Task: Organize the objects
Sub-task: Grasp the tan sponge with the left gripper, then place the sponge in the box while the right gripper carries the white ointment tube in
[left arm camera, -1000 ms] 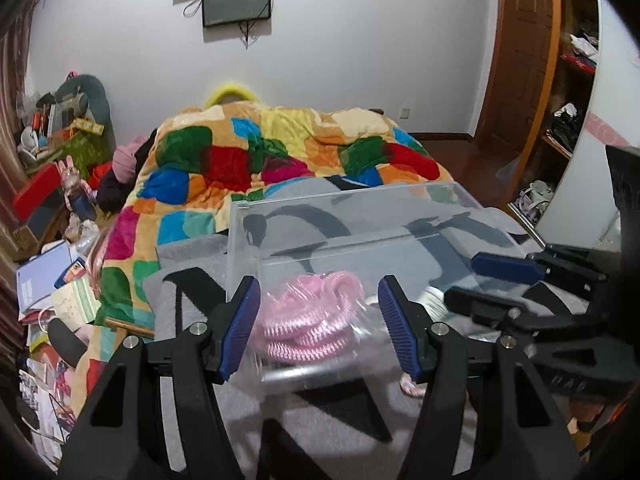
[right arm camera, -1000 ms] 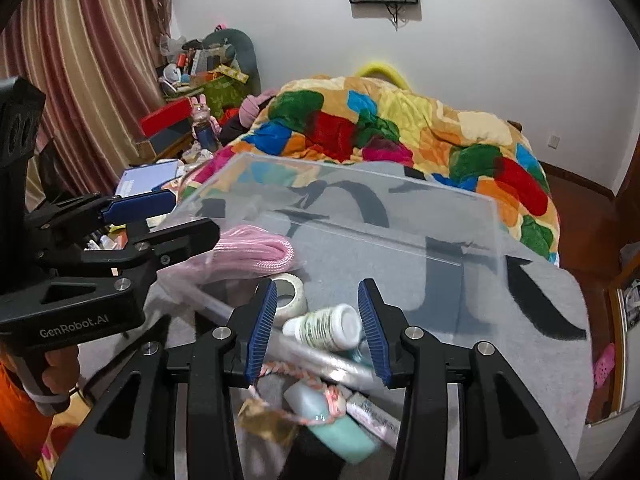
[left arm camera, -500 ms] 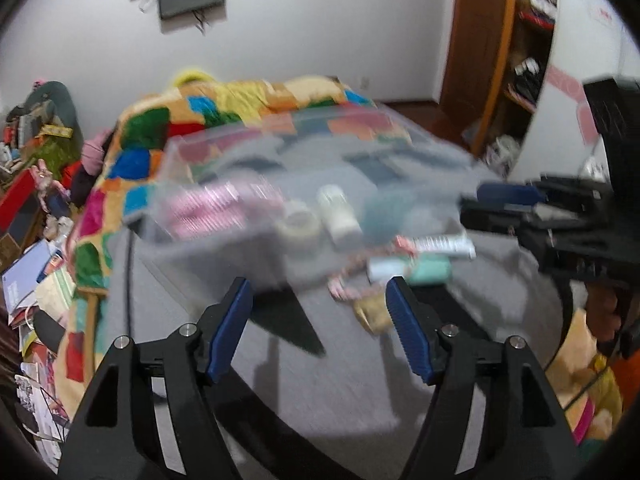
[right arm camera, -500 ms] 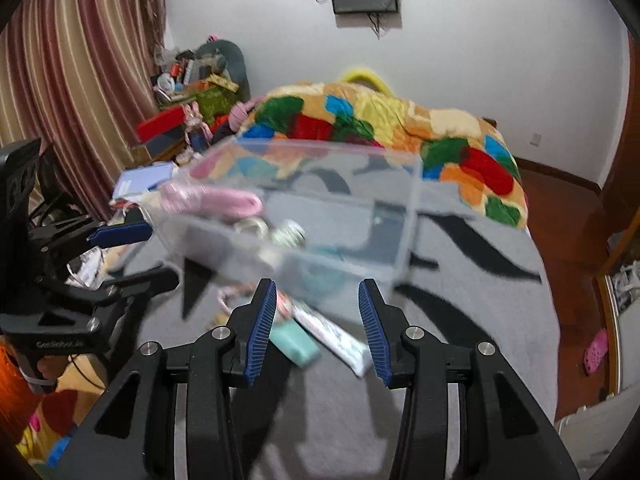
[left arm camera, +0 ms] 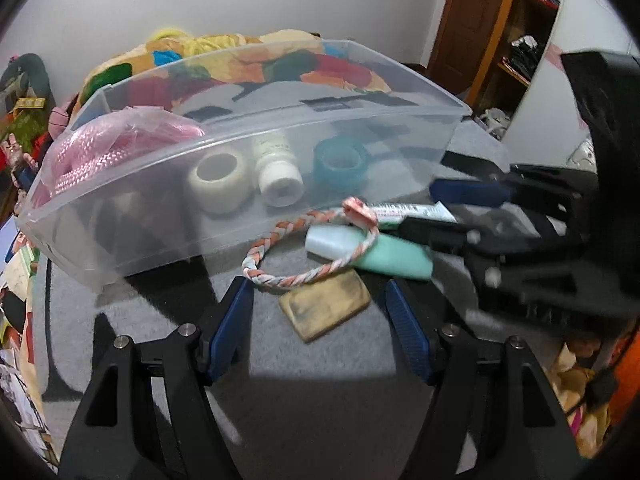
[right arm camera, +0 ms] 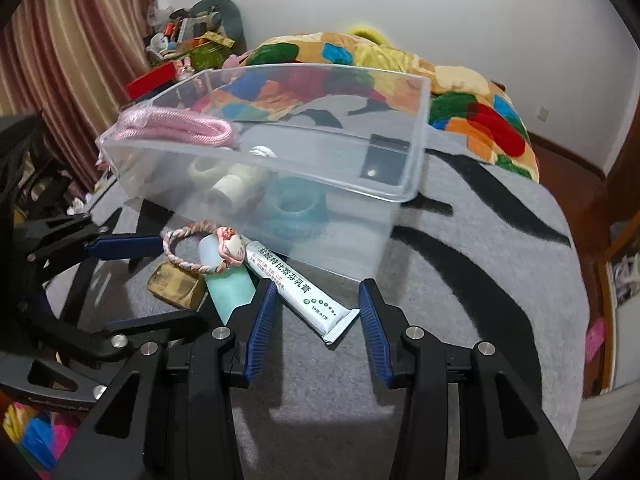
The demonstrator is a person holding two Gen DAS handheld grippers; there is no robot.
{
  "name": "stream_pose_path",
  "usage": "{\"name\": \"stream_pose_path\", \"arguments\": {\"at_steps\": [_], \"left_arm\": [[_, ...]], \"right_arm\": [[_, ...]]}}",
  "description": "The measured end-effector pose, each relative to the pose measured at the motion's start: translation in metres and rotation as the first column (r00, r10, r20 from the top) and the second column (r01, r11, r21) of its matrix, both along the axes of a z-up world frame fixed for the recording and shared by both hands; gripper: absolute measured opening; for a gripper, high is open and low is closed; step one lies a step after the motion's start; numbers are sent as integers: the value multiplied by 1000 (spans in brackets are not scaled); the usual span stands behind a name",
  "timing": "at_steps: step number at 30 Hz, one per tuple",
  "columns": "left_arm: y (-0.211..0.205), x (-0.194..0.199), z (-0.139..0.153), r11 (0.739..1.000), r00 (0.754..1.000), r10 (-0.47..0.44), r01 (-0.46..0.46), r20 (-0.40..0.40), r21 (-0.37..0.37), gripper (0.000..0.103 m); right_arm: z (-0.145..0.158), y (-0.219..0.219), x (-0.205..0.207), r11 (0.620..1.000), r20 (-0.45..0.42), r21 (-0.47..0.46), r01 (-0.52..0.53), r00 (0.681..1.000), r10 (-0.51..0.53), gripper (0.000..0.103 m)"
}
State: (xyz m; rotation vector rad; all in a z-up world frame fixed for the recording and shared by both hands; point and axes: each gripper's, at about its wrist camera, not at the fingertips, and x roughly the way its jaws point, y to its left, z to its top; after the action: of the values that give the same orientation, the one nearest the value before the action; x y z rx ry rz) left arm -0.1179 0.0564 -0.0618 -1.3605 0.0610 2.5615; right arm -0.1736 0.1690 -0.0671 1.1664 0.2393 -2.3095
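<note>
Grey patterned blanket (right arm camera: 480, 240) covered bed. Clear plastic bin (left arm camera: 256, 128) held pink rope (left arm camera: 120, 140), tape rolls, bottle. Near it lay ointment tube (right arm camera: 296, 280), braided bracelet (left arm camera: 312, 240), unsorted. Left gripper (left arm camera: 318, 312), right gripper (right arm camera: 316, 320) both spread, empty, poised for pickup.

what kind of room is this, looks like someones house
Most likely a lived-in bedroom. A bed with a patchwork quilt fills the middle, a striped curtain hangs along one side, and a wooden door stands by cluttered shelves.
</note>
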Motion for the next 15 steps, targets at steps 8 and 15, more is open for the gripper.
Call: {"name": "stream_pose_path", "arguments": {"at_steps": [8, 15], "left_arm": [[-16, 22, 0, 1000, 1000, 4, -3, -26, 7, 44], [-36, 43, 0, 999, 999, -20, 21, -45, 26, 44]], "right_arm": [[-2, -2, 22, 997, 2, 34, -68, 998, 68, 22], [16, 1, 46, 994, -45, 0, -110, 993, 110, 22]]}}
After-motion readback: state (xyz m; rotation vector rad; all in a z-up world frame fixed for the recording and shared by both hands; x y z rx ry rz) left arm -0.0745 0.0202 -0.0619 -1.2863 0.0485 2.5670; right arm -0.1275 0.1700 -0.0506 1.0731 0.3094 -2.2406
